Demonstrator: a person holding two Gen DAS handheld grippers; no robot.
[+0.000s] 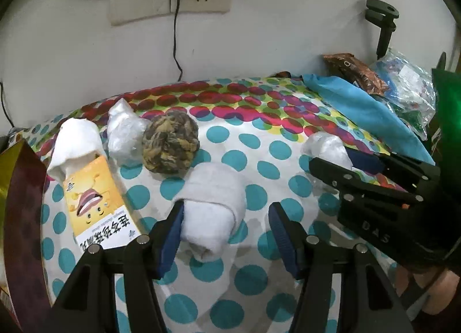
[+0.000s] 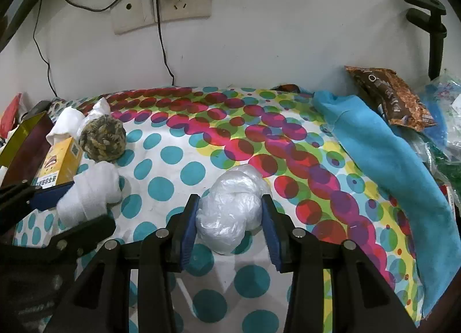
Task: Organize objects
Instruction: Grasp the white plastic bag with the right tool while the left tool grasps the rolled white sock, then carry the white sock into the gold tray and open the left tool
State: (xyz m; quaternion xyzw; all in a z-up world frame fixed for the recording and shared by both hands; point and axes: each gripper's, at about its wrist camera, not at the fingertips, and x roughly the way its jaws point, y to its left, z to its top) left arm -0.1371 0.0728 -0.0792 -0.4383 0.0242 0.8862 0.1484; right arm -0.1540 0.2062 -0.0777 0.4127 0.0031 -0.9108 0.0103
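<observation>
My left claw (image 1: 226, 235) stood spread around the rolled white cloth (image 1: 211, 212); its left pad touched the roll, the right pad stood clear of it, so nothing was pinched there; my right claw (image 2: 230, 225) was pressed against both sides of the crumpled plastic bag (image 2: 230, 212), which sat on the dotted cloth (image 2: 178, 157) near the middle of the table. I judged the sorting partly done; along the left edge a group had formed, with a folded white cloth (image 1: 76, 142), a second plastic bag (image 1: 125, 137), the rope ball (image 1: 170, 142) and the yellow box (image 1: 96, 200) lying close together, several of them touching; the two bundles at my claws lay apart from that group and seemed to be what was left. The blue towel (image 2: 383, 165) and the brown packet (image 2: 394, 99) lay at the right edge; whether they belonged to the job I could not tell.
</observation>
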